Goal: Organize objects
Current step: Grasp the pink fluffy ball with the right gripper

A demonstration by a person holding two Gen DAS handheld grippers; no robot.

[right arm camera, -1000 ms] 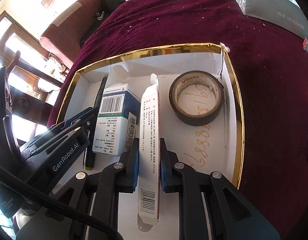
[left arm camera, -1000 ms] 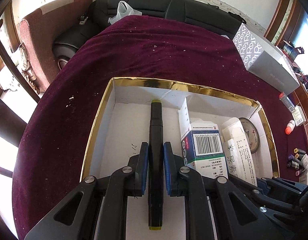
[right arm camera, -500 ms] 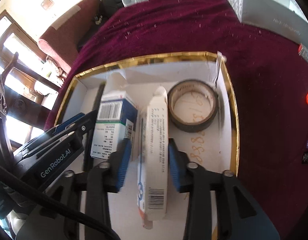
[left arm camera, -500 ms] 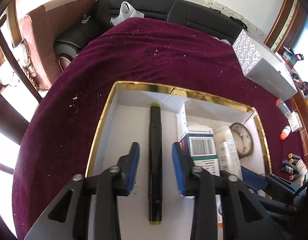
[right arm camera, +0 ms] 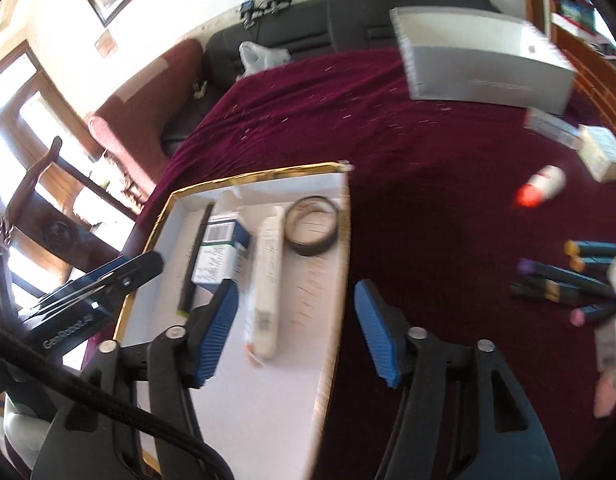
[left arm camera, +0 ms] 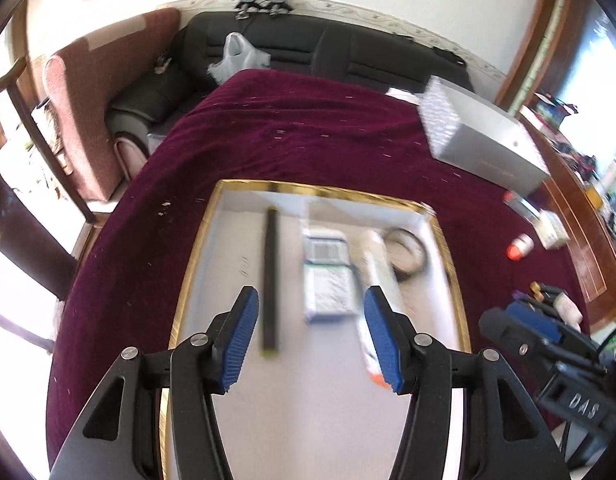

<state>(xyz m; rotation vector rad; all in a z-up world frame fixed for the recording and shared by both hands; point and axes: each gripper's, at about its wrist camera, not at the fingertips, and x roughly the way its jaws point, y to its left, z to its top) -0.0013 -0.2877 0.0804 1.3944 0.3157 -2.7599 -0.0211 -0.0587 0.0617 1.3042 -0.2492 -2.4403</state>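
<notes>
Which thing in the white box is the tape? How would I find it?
Look at the gold-rimmed white box on the dark red tablecloth. Four things lie side by side in it; the tape roll is at the right end, beside the long white carton. It is the only round, ring-shaped one.

1. Tray (right arm camera: 335, 264): white, gold-rimmed, shallow, on the maroon cloth.
2. Marker (left arm camera: 269, 276): black, flat, near the tray's left wall.
3. Box (right arm camera: 220, 250): white-blue, barcode up, beside the marker.
4. Carton (right arm camera: 266, 284): long, white, lying flat.
5. Tape (right arm camera: 313, 231): dark roll, flat, far right corner.
</notes>
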